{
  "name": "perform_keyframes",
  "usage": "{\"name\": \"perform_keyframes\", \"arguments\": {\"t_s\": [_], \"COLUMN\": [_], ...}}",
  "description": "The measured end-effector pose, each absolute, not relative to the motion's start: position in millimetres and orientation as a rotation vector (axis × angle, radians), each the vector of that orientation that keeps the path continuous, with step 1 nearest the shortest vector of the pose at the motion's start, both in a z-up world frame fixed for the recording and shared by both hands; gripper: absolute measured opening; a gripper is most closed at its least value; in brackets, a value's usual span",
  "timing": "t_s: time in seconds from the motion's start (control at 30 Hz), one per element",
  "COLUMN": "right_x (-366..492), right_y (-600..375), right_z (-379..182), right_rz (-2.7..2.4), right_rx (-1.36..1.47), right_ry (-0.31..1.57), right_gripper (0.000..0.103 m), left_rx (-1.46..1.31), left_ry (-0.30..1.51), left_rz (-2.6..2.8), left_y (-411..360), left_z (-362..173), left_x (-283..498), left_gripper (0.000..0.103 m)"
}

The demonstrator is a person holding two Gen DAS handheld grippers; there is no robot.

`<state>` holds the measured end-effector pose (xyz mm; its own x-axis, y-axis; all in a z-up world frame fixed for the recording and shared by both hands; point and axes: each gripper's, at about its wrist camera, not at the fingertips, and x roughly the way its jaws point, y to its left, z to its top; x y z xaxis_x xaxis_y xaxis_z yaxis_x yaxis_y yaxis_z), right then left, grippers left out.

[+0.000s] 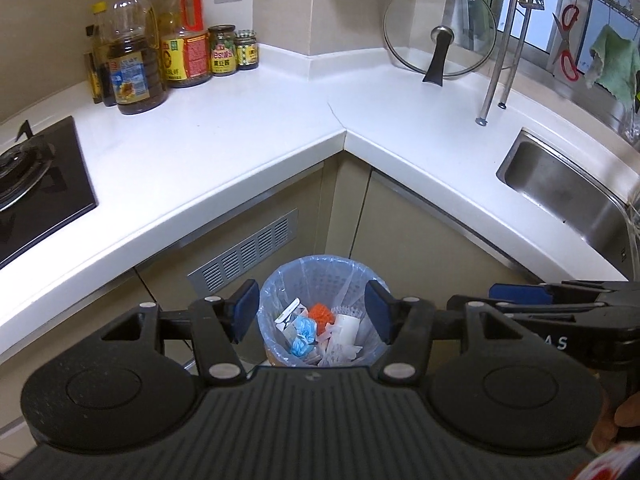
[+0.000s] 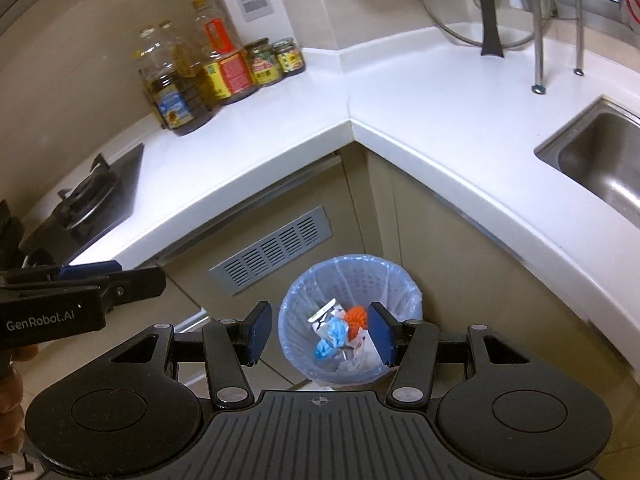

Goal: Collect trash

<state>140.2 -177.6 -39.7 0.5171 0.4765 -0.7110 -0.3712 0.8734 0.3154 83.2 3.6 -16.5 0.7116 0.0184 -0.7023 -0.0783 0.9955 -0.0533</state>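
Observation:
A small bin [image 1: 320,262] lined with a pale blue bag stands on the floor in the corner below the counter. Inside lie a crumpled blue piece [image 1: 302,334], an orange lump [image 1: 322,314] and white paper scraps [image 1: 344,330]. My left gripper [image 1: 312,314] hangs above the bin, open, with nothing between its blue pads. From the right wrist the same bin [image 2: 352,262] shows, and my right gripper [image 2: 320,334] stands open and empty over it. Each gripper's side appears at the edge of the other's view: the right gripper [image 1: 560,300] and the left gripper [image 2: 100,280].
A white L-shaped counter [image 1: 224,136] wraps around the corner. On it stand oil bottles [image 1: 132,52] and jars [image 1: 223,51], a gas hob [image 1: 36,176] at left, a glass lid [image 1: 440,28], rack legs [image 1: 494,76] and a steel sink [image 1: 568,192] at right. A vent grille [image 1: 244,250] sits in the cabinet.

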Motion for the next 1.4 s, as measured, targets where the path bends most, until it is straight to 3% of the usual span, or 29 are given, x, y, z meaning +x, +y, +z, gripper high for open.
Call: {"name": "perform_keyframes", "arguments": {"t_s": [0.3,0.37,0.43,0.53,0.93,1.4], "right_x": [116.7,110.5,103.4,94.4,82.4,47.5], "right_y": [-188.4,-190.7,-193.6,-198.7,-214.0,-190.1], "right_z": [-30.3,-27.7,-24.8,-19.9,-16.5,-5.3], "right_rz": [0.535,0.538,0.540,0.542,0.541,0.441], "right_rx": [0.084,0.077,0.070,0.066,0.091,0.144], "right_ry": [0.876,0.874,0.863,0.844,0.858,0.804], "right_gripper": [0.055,0.057,0.067,0.070,0.072,0.074], "left_rx": [-0.070,-0.068,-0.070,-0.069,-0.050,-0.016], "left_ry": [0.758,0.752,0.748,0.741,0.746,0.730], "left_rz": [0.088,0.098,0.101,0.105,0.136,0.047], "left_y": [-19.5,-23.2,-26.6,-32.6,-48.1,-11.2], "left_z": [-8.4,-6.6,-4.8,-2.5,3.2,5.9], "left_x": [54.4,49.1,43.2,35.3,13.4,-4.7], "left_gripper": [0.062,0.062,0.062,0.063,0.066,0.067]}}
